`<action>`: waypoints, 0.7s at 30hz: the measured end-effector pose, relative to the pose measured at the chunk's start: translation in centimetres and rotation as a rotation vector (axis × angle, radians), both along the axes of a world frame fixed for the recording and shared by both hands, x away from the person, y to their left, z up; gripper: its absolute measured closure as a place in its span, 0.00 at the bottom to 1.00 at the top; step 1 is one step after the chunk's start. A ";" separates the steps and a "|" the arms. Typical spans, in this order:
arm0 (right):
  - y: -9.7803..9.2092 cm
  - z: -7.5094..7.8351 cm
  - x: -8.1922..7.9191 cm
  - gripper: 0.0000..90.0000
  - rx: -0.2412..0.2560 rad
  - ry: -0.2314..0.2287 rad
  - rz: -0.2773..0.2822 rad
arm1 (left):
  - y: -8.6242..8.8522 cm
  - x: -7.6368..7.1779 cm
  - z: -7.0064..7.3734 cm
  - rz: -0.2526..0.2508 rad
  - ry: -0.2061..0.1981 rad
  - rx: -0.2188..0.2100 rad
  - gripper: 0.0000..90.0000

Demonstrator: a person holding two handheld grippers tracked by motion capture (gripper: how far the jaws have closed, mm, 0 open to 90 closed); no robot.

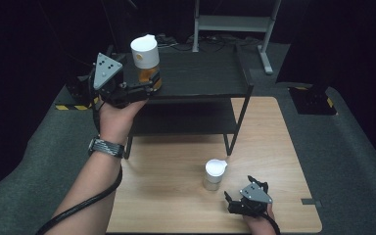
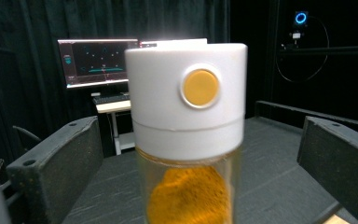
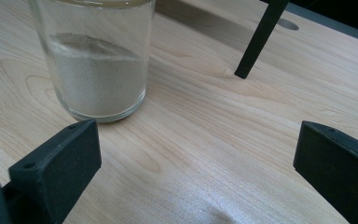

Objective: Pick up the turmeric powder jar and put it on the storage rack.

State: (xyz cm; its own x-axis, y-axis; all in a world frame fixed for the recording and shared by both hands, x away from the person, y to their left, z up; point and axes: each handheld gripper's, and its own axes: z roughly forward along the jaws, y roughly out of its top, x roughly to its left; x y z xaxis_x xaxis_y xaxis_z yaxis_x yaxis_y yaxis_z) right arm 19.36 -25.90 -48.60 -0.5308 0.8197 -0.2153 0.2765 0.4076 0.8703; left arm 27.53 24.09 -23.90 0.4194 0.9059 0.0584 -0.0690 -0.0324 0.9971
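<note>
Here you had the orange-powder jar (image 1: 146, 61) at the shelf's (image 1: 200, 73) top board, ten o'clock on the table, between the left gripper's (image 1: 149, 83) wide-spread jaws (apparently just set down). Next, reach the right gripper (image 1: 232, 201), jaws spread, for the grey-powder jar (image 1: 214, 174) at eleven o'clock.

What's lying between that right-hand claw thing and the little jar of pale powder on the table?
Nothing: in the right gripper view, bare wood of the table separates the right gripper from the jar.

Two jars (image 1: 146, 61) (image 1: 214, 174) (both white-lidded), two tongs (image 1: 149, 88) (image 1: 231, 202), one shelf rack (image 1: 200, 78).
</note>
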 end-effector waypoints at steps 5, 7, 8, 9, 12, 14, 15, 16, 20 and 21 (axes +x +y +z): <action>0.0 0.0 0.0 0.00 -0.002 0.000 0.000 | 0.2 -0.7 -0.3 -0.002 -0.008 0.004 0.00; 0.0 0.0 0.0 0.00 -0.002 0.001 0.001 | 0.4 -1.0 -0.6 -0.004 -0.013 -0.001 0.00; 0.0 0.0 0.0 0.00 -0.003 0.001 0.001 | 0.5 -1.2 -0.7 -0.004 -0.012 0.000 0.00; 0.0 0.0 0.0 0.00 -0.003 0.001 0.001 | 0.5 -1.3 -0.8 -0.003 -0.013 0.002 0.00; 0.1 0.0 0.0 0.00 -0.005 0.002 0.001 | 0.7 -1.8 -1.3 -0.007 -0.014 0.007 0.00; 0.1 0.1 0.0 0.00 -0.006 0.002 0.001 | 0.8 -2.1 -1.6 -0.006 -0.019 0.016 0.00; 0.1 0.1 0.0 0.00 -0.008 0.002 0.001 | 0.8 -2.3 -1.7 -0.004 -0.022 0.021 0.00; 0.1 0.1 0.0 0.00 -0.008 0.002 0.000 | 0.9 -2.4 -1.9 -0.009 -0.023 0.020 0.00; 0.1 0.1 0.0 0.00 -0.009 0.002 0.000 | 1.2 -3.1 -2.4 -0.012 -0.020 0.025 0.00; 0.1 0.1 0.0 0.00 -0.009 0.002 0.000 | 1.3 -3.3 -2.6 -0.013 -0.018 0.023 0.00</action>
